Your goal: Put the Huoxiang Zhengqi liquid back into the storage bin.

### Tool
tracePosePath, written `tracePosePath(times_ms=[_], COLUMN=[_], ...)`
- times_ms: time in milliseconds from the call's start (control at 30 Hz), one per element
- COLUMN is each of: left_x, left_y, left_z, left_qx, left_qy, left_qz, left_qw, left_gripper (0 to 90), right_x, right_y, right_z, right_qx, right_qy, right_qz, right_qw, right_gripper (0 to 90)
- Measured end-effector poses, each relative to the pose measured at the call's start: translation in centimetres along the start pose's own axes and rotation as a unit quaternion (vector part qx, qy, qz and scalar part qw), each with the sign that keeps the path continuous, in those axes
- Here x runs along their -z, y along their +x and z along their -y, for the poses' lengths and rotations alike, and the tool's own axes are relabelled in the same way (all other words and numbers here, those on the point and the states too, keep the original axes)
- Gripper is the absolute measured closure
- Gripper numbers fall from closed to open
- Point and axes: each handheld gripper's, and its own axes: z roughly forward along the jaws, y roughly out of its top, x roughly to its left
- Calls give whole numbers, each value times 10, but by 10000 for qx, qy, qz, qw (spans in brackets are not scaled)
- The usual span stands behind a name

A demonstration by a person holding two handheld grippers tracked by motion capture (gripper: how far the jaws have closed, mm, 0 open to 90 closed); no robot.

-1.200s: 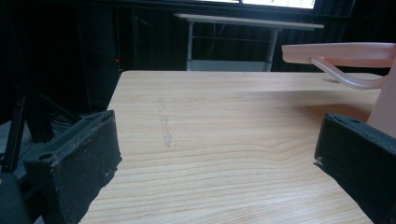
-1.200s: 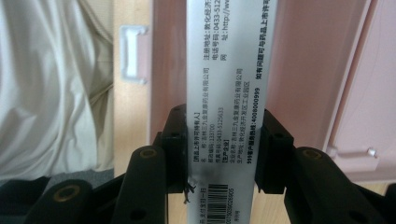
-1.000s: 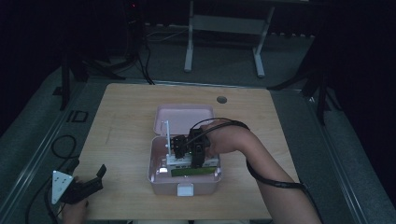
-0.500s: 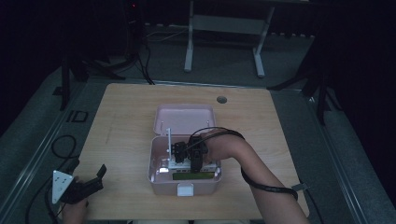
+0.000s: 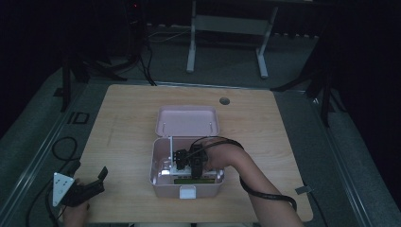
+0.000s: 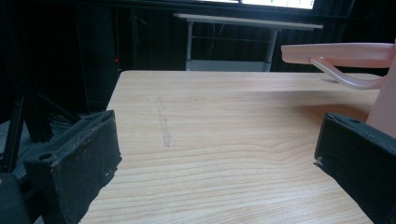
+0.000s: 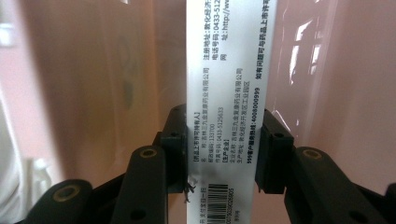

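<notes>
A pink storage box (image 5: 163,188) stands open near the table's front edge, its lid (image 5: 187,121) lying back behind it. My right gripper (image 5: 187,165) reaches down inside the box, and the person's forearm comes in from the lower right. In the right gripper view my right gripper (image 7: 223,129) is shut on a white printed medicine carton (image 7: 229,74), with pink walls close around it. My left gripper (image 5: 89,171) rests at the table's front left corner, open with nothing in it. In the left gripper view my left gripper (image 6: 219,154) faces bare wood, with the pink box's wall (image 6: 385,102) at the right.
Other packs lie inside the pink box beside the gripper, dim and hard to make out. The wooden table (image 5: 123,123) has a cable hole (image 5: 224,100) at the back. A white desk frame (image 5: 227,26) stands beyond it, and cables (image 5: 61,146) lie on the floor at the left.
My right gripper has gone down into the pink box with the white carton, and the forearm has dropped with it. The left gripper has stayed where it was.
</notes>
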Motion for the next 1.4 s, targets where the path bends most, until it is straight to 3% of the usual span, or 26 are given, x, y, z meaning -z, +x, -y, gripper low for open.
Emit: tracePosePath(times_ms=[200, 467, 600, 833, 1000, 1133, 1400], left_x=[0, 0, 0, 0, 0, 0, 0], left_y=[0, 0, 0, 0, 0, 0, 0], left_z=[0, 0, 0, 0, 0, 0, 0], left_qx=[-4, -3, -9, -9, -6, -10, -9], left_qy=[3, 2, 7, -4, -9, -11, -15], left_qz=[5, 4, 5, 3, 6, 7, 11], left_qw=[10000, 10000, 10000, 10000, 10000, 10000, 10000], left_gripper=[3, 3, 3, 3, 4, 4, 3], right_x=[-12, -11, -2, 26, 37, 59, 82], right_y=[-1, -2, -1, 2, 1, -2, -7], right_z=[2, 6, 8, 16, 21, 38, 68], right_qx=[-31, -20, -37, 16, -26, -154, -587], right_qy=[30, -126, -313, -627, -689, -1123, -1679], right_qz=[-20, -84, -74, -5, 113, 263, 575], right_qw=[10000, 9999, 9995, 9980, 9976, 9932, 9824], right_gripper=[619, 604, 514, 431, 389, 299, 162])
